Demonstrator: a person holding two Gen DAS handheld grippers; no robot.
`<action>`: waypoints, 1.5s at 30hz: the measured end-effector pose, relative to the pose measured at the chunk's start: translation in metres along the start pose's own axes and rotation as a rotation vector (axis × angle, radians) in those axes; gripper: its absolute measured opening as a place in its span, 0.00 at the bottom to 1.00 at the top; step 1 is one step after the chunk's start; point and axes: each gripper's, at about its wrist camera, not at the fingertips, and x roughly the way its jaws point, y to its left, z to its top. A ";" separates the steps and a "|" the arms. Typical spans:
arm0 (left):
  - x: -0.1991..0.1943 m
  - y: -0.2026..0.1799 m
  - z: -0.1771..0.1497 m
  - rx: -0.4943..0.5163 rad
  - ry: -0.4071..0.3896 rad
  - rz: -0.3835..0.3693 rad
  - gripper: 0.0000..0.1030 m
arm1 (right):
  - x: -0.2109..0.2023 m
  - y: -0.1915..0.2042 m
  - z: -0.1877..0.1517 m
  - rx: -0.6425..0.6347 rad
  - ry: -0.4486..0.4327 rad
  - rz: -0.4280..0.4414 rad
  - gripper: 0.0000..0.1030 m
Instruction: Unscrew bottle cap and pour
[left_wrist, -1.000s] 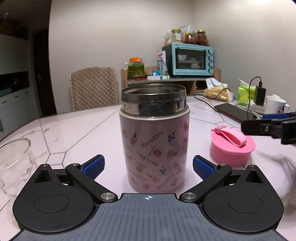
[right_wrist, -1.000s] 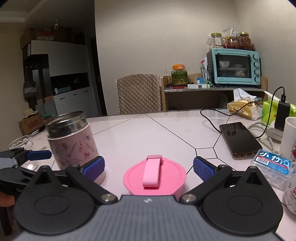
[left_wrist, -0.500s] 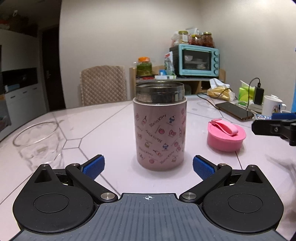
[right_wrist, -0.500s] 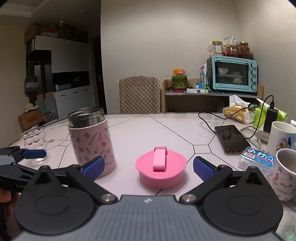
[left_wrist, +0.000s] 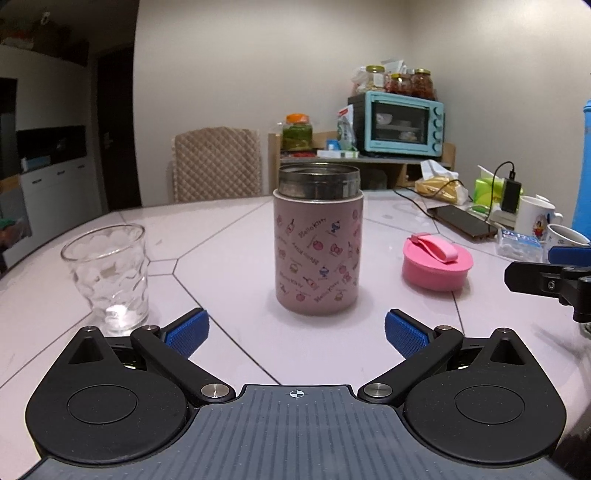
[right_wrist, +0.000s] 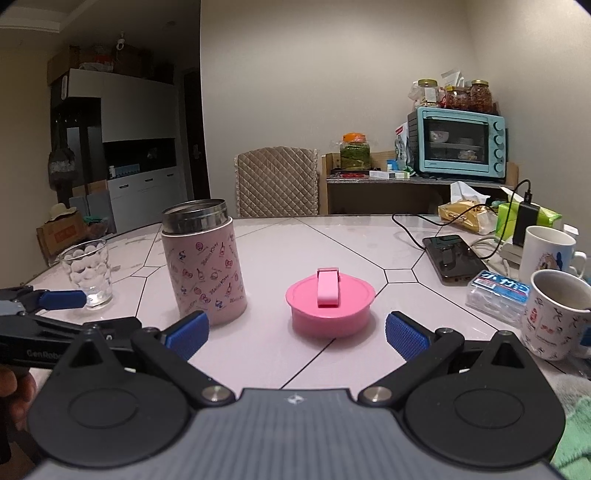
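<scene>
A pink patterned bottle (left_wrist: 317, 251) with an open steel mouth stands upright on the table; it also shows in the right wrist view (right_wrist: 205, 262). Its pink cap (left_wrist: 437, 264) with a strap lies on the table to its right, and shows in the right wrist view (right_wrist: 330, 306). A clear glass (left_wrist: 109, 275) stands to the bottle's left, also in the right wrist view (right_wrist: 88, 273). My left gripper (left_wrist: 295, 332) is open and empty, a little short of the bottle. My right gripper (right_wrist: 297, 330) is open and empty, just short of the cap.
On the right side of the table are a phone (right_wrist: 452, 258) on a cable, two mugs (right_wrist: 554, 314), a small plastic box (right_wrist: 496, 291) and a charger. A chair (right_wrist: 277, 181) and a shelf with a blue oven (right_wrist: 460, 146) stand behind the table.
Both grippers have drawn back from the table objects. The bottle and the cap look smaller and farther away. The glass has come fully into the left wrist view.
</scene>
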 end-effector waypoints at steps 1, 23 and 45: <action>-0.002 0.000 -0.001 -0.001 0.001 0.001 1.00 | -0.002 0.000 -0.001 0.000 0.000 -0.001 1.00; -0.026 -0.008 -0.006 -0.017 0.004 0.001 1.00 | -0.018 0.009 -0.006 -0.003 -0.005 -0.002 1.00; -0.023 -0.014 -0.005 -0.019 0.009 -0.003 1.00 | -0.016 0.008 -0.012 0.010 0.005 -0.010 1.00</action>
